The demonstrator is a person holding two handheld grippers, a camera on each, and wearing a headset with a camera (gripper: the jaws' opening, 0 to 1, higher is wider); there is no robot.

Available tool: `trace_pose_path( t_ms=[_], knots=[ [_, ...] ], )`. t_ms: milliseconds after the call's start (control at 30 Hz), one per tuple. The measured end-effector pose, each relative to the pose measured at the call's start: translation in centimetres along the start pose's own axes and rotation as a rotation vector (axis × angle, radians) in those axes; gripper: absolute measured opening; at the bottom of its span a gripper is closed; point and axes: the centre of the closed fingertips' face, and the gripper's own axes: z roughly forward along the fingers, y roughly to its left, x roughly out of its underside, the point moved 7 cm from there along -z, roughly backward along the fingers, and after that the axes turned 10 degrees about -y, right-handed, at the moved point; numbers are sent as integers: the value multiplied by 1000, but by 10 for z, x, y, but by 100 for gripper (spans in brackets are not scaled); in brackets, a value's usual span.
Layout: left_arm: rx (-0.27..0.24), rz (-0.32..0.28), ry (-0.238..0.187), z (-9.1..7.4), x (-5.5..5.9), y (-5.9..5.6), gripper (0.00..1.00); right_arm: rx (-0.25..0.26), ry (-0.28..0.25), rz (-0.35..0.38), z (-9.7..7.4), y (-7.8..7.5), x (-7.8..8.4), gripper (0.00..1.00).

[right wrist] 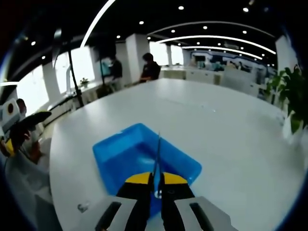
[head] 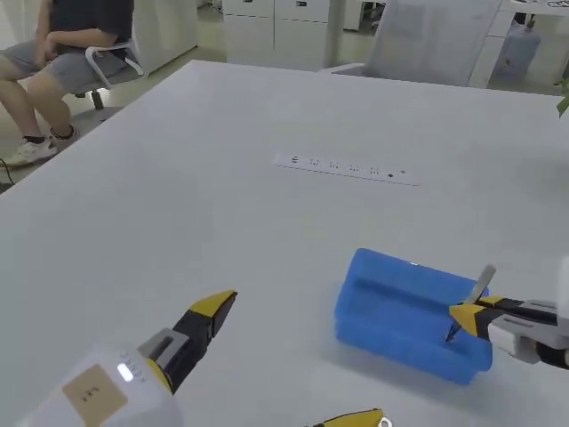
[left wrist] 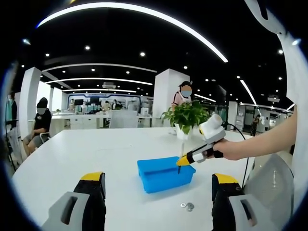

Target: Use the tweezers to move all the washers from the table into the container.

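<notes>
The right gripper (right wrist: 156,180) pinches the tweezers (right wrist: 157,154), their tips over the blue container (right wrist: 120,156). The left gripper (left wrist: 159,190) gapes wide; two washers (left wrist: 186,206) lie on the table (left wrist: 72,154) between its jaws, before the container.
</notes>
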Motion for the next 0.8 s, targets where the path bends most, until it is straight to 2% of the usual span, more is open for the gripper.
trace_pose_path(
  t_ms=[300, 800],
  knots=[
    [2, -3, 10, 0, 2, 1, 93, -10, -53, -6, -11, 11, -14, 3],
    [14, -13, 25, 0, 4, 0, 91, -57, -144, -5, -41, 42, -38, 3]
  ],
)
